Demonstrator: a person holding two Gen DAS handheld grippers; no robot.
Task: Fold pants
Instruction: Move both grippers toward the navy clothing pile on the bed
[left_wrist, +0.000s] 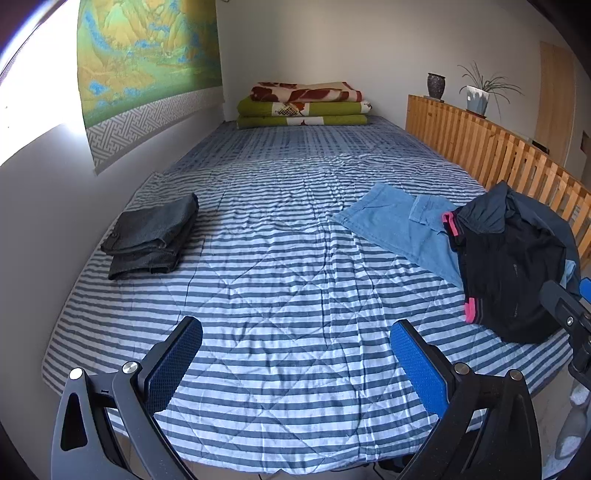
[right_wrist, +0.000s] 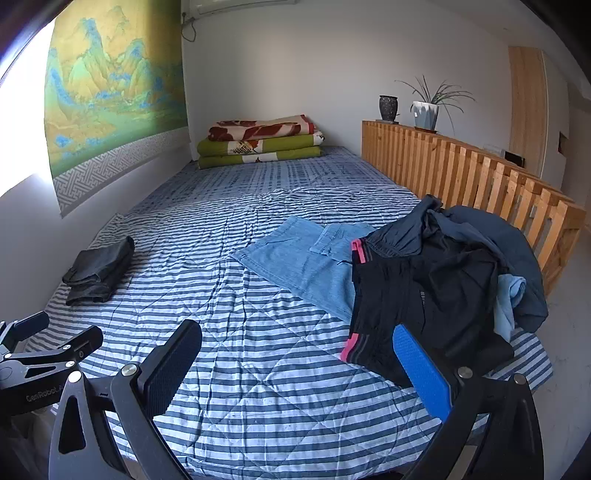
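A pile of pants lies at the bed's right side: black pants with pink trim (left_wrist: 506, 266) (right_wrist: 417, 299) on top, light blue jeans (left_wrist: 399, 225) (right_wrist: 306, 258) spread flat under them, dark navy pants (right_wrist: 495, 236) at the back. A folded dark grey pair (left_wrist: 151, 236) (right_wrist: 98, 271) rests at the left edge. My left gripper (left_wrist: 295, 365) hovers open over the near striped cover, nothing between its fingers. My right gripper (right_wrist: 295, 365) is open too, its blue right finger (right_wrist: 421, 369) just in front of the black pants.
The striped quilt (left_wrist: 280, 280) covers the bed. Folded blankets (left_wrist: 303, 105) are stacked at the far end. A wooden slat rail (left_wrist: 491, 151) with a vase (left_wrist: 436, 85) and a potted plant (left_wrist: 478, 98) runs along the right. A wall with a landscape hanging (left_wrist: 147, 62) bounds the left.
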